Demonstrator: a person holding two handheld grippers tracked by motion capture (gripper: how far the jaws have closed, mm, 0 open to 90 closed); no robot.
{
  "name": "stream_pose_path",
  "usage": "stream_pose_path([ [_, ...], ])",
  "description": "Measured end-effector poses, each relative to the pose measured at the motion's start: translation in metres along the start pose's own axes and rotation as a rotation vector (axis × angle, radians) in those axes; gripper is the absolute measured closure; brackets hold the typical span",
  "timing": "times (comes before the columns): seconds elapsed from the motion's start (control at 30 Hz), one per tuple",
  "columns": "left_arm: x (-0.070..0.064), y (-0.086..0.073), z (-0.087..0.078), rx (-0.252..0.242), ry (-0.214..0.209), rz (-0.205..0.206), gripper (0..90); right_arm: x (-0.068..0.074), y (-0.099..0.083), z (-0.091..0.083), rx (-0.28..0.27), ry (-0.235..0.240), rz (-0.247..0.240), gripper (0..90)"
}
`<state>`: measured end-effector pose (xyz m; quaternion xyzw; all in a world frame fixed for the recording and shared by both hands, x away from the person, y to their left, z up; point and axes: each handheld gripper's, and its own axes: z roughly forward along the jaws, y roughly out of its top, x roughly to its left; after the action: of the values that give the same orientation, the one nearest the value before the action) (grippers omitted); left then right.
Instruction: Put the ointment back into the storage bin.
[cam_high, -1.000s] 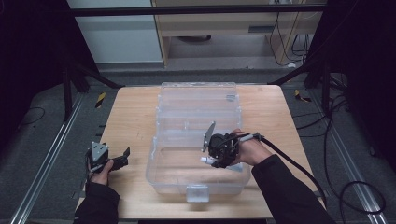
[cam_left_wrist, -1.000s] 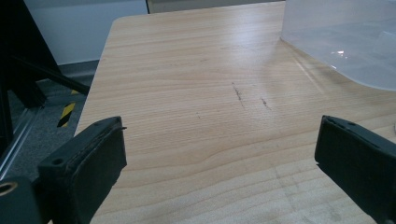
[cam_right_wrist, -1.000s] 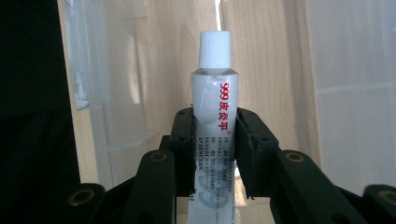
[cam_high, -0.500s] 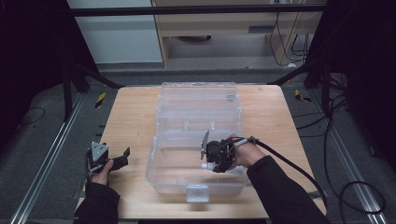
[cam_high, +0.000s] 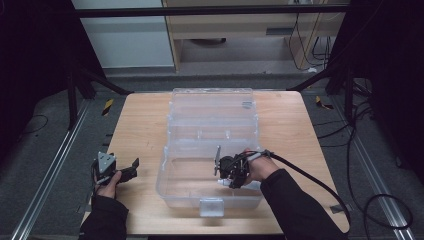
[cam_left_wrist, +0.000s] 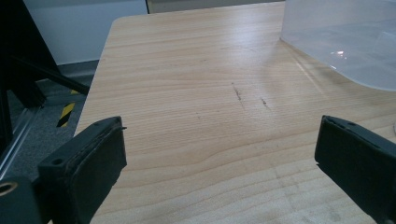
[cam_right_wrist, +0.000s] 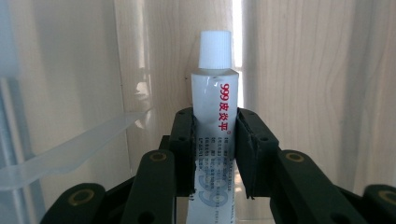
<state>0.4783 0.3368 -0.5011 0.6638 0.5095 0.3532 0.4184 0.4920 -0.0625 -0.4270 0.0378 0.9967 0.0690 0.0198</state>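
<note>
Right hand-held gripper (cam_right_wrist: 215, 154) clamped on a white ointment tube (cam_right_wrist: 215, 116) (cap forward) inside the clear plastic box (cam_high: 172, 187), left hand-held gripper (cam_left_wrist: 219, 154) spread wide over the bare desk (cam_left_wrist: 196, 93)

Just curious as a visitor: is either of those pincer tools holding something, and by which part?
The right gripper clamps a white tube by its body, below the cap. The left gripper is open, holding nothing.

Left tongs (cam_left_wrist: 219, 154) – bare table (cam_left_wrist: 187, 70) ahead, only the clear box (cam_left_wrist: 345, 37) wall at far right blocks. Right tongs (cam_right_wrist: 215, 140) sit inside the box's front compartment – walls close all round, a clear shelf edge (cam_right_wrist: 74, 144) just beside; up is free.
</note>
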Motion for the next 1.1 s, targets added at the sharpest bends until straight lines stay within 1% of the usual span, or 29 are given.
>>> stream_pose_path([
  [0.03, 0.0, 0.0, 0.0, 0.0, 0.0, 0.0, 1.5, -0.001, 0.0, 0.002, -0.001, -0.003, -0.013, 69.6],
  [0.07, 0.0, 0.0, 0.0, 0.0, 0.0, 0.0, 1.5, 0.0, 0.0, 0.003, 0.009, -0.002, -0.004, 69.5],
  [0.1, 0.0, 0.0, 0.0, 0.0, 0.0, -0.001, 1.5, 0.0, 0.0, 0.005, 0.004, -0.001, -0.008, 69.6],
  [0.17, 0.0, 0.0, 0.0, 0.0, 0.0, 0.0, 1.5, 0.0, 0.0, 0.007, 0.012, 0.004, -0.005, 69.5],
  [0.2, 0.0, 0.0, 0.0, 0.0, 0.0, 0.0, 1.5, -0.001, -0.001, 0.009, 0.004, 0.005, -0.015, 69.5],
  [0.3, 0.0, 0.0, 0.0, 0.0, 0.0, -0.001, 1.5, -0.001, -0.002, 0.012, 0.004, 0.008, -0.019, 69.5],
  [0.33, 0.0, 0.0, 0.0, 0.0, 0.0, -0.001, 1.5, 0.0, -0.002, 0.013, 0.009, 0.009, -0.007, 69.5],
  [0.47, 0.0, 0.0, 0.0, 0.0, 0.0, 0.0, 1.5, -0.001, -0.002, 0.015, 0.006, 0.002, -0.019, 69.5],
  [0.57, 0.0, 0.0, 0.0, 0.0, 0.0, 0.0, 1.5, 0.0, -0.002, 0.017, 0.012, 0.008, -0.004, 69.5],
  [0.6, 0.0, 0.0, 0.0, 0.0, 0.0, 0.0, 1.5, -0.001, -0.003, 0.018, 0.01, 0.009, -0.01, 69.4],
  [0.67, 0.0, 0.0, 0.0, 0.0, 0.0, 0.0, 1.5, -0.001, -0.003, 0.019, 0.016, 0.012, 0.001, 69.4],
  [0.7, 0.0, 0.0, 0.0, 0.0, 0.0, 0.0, 1.5, -0.001, -0.003, 0.02, 0.012, 0.009, -0.007, 69.3],
  [0.77, 0.0, 0.0, 0.0, 0.0, 0.0, 0.0, 1.5, 0.0, -0.003, 0.02, 0.017, 0.008, -0.002, 69.2],
  [0.8, 0.0, 0.0, 0.0, 0.0, 0.0, 0.0, 1.5, 0.0, -0.003, 0.021, 0.014, 0.007, -0.009, 69.1],
  [0.9, 0.0, 0.0, 0.0, 0.0, 0.0, 0.0, 1.5, -0.001, -0.004, 0.022, 0.019, 0.011, -0.001, 68.8],
  [0.93, 0.0, 0.0, 0.0, 0.0, 0.0, 0.0, 1.5, 0.0, -0.003, 0.022, 0.025, 0.012, 0.01, 68.8],
  [0.97, 0.0, 0.0, 0.0, 0.0, 0.0, 0.0, 1.5, 0.0, -0.004, 0.023, 0.025, 0.005, -0.001, 68.3],
  [1.0, 0.0, 0.0, 0.0, 0.0, 0.0, 0.0, 1.5, -0.001, -0.004, 0.023, 0.024, 0.004, -0.003, 67.3],
  [1.03, 0.0, 0.0, 0.0, 0.0, 0.0, 0.0, 1.5, 0.0, -0.004, 0.023, 0.028, 0.011, 0.009, 67.8],
  [1.1, 0.0, 0.0, 0.0, 0.0, 0.0, 0.0, 1.5, 0.0, -0.004, 0.022, 0.034, 0.005, 0.016, 68.3],
])
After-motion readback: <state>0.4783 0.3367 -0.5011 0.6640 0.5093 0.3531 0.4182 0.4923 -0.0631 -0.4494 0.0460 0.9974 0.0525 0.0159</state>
